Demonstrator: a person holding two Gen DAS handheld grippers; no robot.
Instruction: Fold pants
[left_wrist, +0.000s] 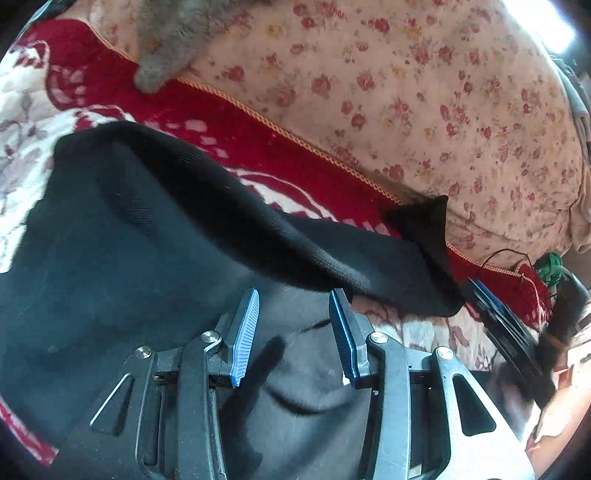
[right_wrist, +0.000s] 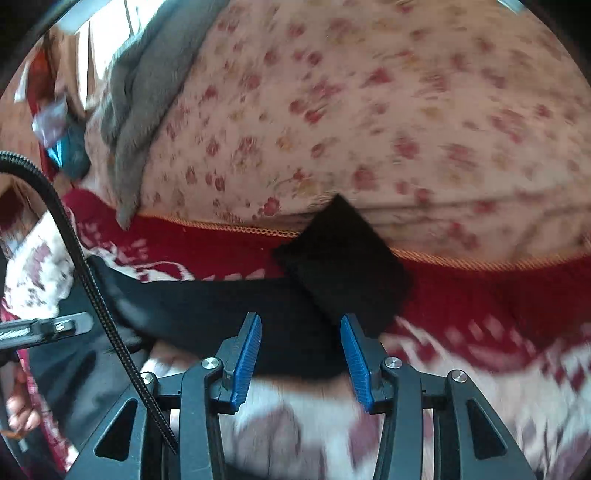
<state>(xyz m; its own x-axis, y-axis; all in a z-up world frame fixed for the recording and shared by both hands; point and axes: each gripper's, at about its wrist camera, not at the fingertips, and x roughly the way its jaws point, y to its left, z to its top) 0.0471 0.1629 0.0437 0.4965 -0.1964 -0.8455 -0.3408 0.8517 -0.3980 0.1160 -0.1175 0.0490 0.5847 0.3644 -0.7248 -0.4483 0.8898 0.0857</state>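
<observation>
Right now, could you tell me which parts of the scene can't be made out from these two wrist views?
- Black pants: in the left wrist view their near end is hidden behind the left gripper, and the frame edge cuts them off on the left.
- Floral quilt and red blanket: smeared by motion blur in the right wrist view.
- Small blue object: blurred at the right wrist view's left edge; unidentifiable.

Both wrist views look steeply down, close over the black pants (left_wrist: 147, 229) (shared) and floral quilt (right_wrist: 369, 110).

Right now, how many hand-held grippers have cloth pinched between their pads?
0. Left hand-held gripper hovers open over the black pants; right hand-held gripper is open above their leg end. Pants may continue out of frame.
</observation>
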